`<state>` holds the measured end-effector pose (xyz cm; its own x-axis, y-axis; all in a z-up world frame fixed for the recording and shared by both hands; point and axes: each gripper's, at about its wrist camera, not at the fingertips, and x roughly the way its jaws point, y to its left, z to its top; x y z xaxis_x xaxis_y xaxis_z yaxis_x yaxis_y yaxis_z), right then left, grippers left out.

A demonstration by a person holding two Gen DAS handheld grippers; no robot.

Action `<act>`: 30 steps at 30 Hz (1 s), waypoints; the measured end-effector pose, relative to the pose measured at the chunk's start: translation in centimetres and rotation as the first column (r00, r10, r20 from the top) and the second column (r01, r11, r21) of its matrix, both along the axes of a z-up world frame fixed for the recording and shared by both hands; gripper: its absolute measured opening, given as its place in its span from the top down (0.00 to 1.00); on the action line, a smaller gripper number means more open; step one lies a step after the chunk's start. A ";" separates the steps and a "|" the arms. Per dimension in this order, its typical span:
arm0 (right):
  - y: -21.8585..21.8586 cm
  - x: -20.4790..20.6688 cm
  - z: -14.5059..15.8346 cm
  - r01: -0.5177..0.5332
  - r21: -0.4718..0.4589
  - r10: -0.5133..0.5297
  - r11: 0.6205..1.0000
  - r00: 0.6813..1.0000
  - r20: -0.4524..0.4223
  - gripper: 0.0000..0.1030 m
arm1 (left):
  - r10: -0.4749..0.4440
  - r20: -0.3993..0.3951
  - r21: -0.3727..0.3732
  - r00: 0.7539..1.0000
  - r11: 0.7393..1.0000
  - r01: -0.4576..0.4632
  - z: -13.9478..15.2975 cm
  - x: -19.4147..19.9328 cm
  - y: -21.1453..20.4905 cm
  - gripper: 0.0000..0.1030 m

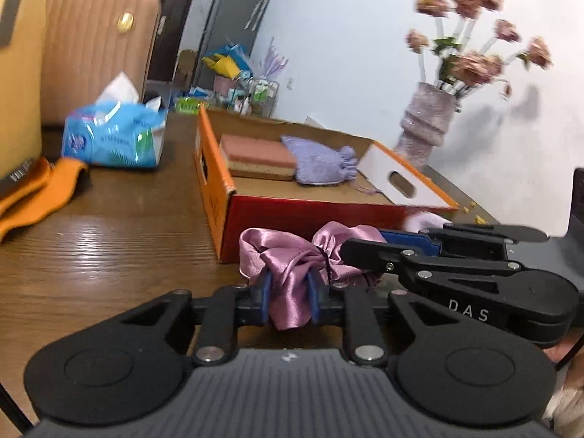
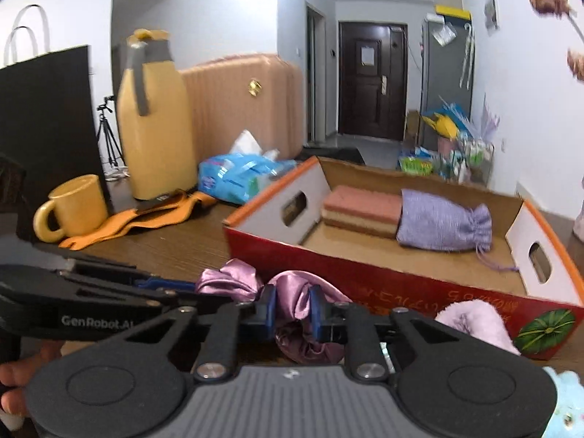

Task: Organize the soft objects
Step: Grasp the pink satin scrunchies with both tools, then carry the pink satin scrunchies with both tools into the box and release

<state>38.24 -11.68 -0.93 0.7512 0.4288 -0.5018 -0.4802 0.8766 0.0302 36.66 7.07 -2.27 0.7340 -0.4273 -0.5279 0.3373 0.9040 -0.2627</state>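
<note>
A pink satin pouch (image 1: 295, 266) is held between both grippers in front of an orange-red cardboard box (image 1: 292, 215). My left gripper (image 1: 290, 301) is shut on one end of it. My right gripper (image 2: 292, 310) is shut on the other end of the pouch (image 2: 295, 299), and its body shows in the left wrist view (image 1: 456, 273). The box (image 2: 401, 284) holds a pink sponge (image 2: 361, 206) and a lavender drawstring bag (image 2: 443, 224). A fluffy lilac soft item (image 2: 474, 323) lies against the box front, and a light blue plush (image 2: 567, 401) is at the right edge.
On the wooden table (image 1: 109, 248) are a blue tissue pack (image 1: 113, 135), an orange cloth (image 2: 138, 219), a yellow mug (image 2: 73, 206), a yellow jug (image 2: 153, 120) and a dark paper bag (image 2: 47, 127). A vase of flowers (image 1: 427, 124) stands behind the box. A pink suitcase (image 2: 241, 102) stands beyond.
</note>
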 end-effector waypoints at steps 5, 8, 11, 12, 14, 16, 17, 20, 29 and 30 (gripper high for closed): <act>-1.5 -7.8 0.4 -0.047 0.011 0.047 0.999 0.999 -0.005 0.82 | -0.036 -0.020 -0.028 0.999 0.999 0.036 0.0 -7.5 -0.3 0.80; -2.8 -12.3 -0.8 -0.035 0.029 0.036 0.999 0.999 -0.039 0.82 | -0.037 -0.052 -0.057 0.998 0.998 0.034 -1.0 -11.7 -1.1 0.80; -3.8 -16.2 -2.1 -0.014 0.013 0.015 1.000 0.999 -0.037 0.76 | -0.057 -0.048 -0.043 0.997 0.998 0.055 -2.1 -15.1 -2.0 0.67; -4.2 -17.4 -2.4 0.000 0.005 0.000 1.000 1.000 -0.030 0.74 | -0.069 -0.039 -0.047 0.997 0.997 0.067 -2.1 -15.9 -1.9 0.57; -4.8 -19.2 -2.6 0.001 -0.005 -0.002 1.000 0.999 -0.035 0.67 | -0.050 -0.016 -0.071 0.999 0.996 0.049 -1.4 -16.8 -1.5 0.50; -5.8 -20.4 -2.2 0.020 0.022 -0.020 1.000 0.999 -0.025 0.61 | -0.017 0.006 -0.093 1.000 0.996 0.018 -0.4 -16.9 -1.3 0.42; -6.5 -20.7 -1.9 0.045 0.055 -0.045 0.997 0.999 -0.011 0.54 | 0.000 0.004 -0.096 1.000 0.995 0.000 -0.2 -16.6 -1.4 0.42; -8.3 -20.1 -0.9 0.117 0.168 -0.117 0.979 0.993 -0.007 0.53 | 0.002 -0.016 -0.087 1.000 0.996 -0.003 -0.5 -16.0 -2.4 0.45; -8.7 -17.7 -3.4 0.142 0.231 -0.099 0.963 0.977 -0.188 0.56 | -0.007 -0.044 -0.042 0.999 0.999 0.006 -2.4 -16.9 -3.6 0.64; -8.7 -17.7 -3.8 0.152 0.246 -0.102 0.957 0.974 -0.204 0.60 | -0.006 -0.051 -0.043 0.999 0.999 0.004 -2.6 -16.9 -3.5 0.64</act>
<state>20.51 -20.42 -4.74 0.7110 0.4696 -0.5234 -0.3293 0.8800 0.3422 19.72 3.52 -4.83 0.7044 -0.4538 -0.5458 0.3266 0.8899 -0.3184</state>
